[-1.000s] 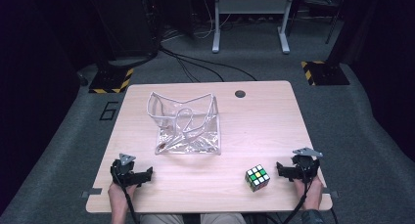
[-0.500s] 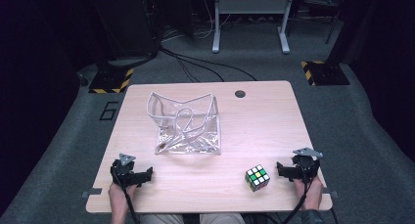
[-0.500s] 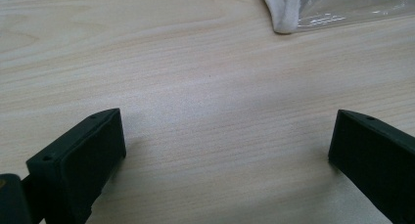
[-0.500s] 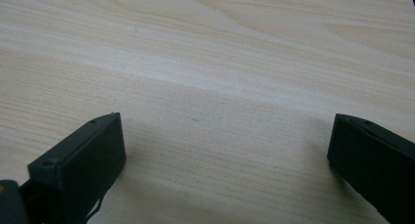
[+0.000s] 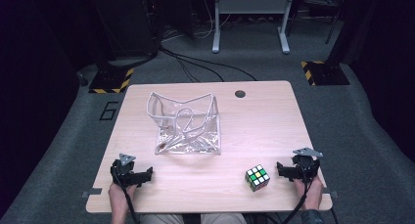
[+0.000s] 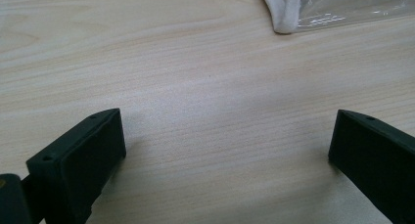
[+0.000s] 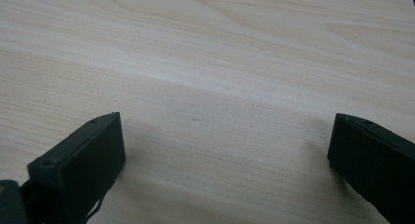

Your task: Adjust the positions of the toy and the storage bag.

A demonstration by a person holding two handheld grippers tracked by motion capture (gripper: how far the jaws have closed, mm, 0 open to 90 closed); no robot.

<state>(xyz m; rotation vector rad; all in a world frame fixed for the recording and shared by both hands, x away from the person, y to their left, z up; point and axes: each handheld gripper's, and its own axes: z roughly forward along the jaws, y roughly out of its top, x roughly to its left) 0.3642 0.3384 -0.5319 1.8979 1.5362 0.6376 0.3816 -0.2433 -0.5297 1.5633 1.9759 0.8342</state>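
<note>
Puzzle cube (image 5: pixel 257 177), with green, yellow and white stickers on its upper face, lying on the worktop (image 5: pixel 254 131) near the front edge, right of centre. The cube has no long axis; it sits turned, so that one vertical edge faces the person and its sides run diagonally to the worktop's front edge. The right tongs (image 5: pixel 286 170) rest on the surface just beside the cube, on its right, and point toward it without touching. In the right gripper view the right tongs (image 7: pixel 225 141) stand wide open, with bare wood between the jaws. The left tongs (image 5: pixel 142 175) rest near the front left corner, well apart from the cube. In the left gripper view the left tongs (image 6: pixel 227 136) are likewise spread wide and hold nothing; a white-edged corner of the clear bag (image 6: pixel 337 9) lies ahead of them.

The clear bag (image 5: pixel 186 128), a crumpled transparent pouch standing open, occupies the middle of the worktop, left of centre. The worktop is pale wood grain with rounded corners and a round cable hole (image 5: pixel 240 94) near its far edge. It stands on grey carpet (image 5: pixel 342 131); dark cables (image 5: pixel 195 65), a white frame (image 5: pixel 249 18) and two yellow-and-black striped bases (image 5: pixel 110 80) lie beyond it in a dim room.
</note>
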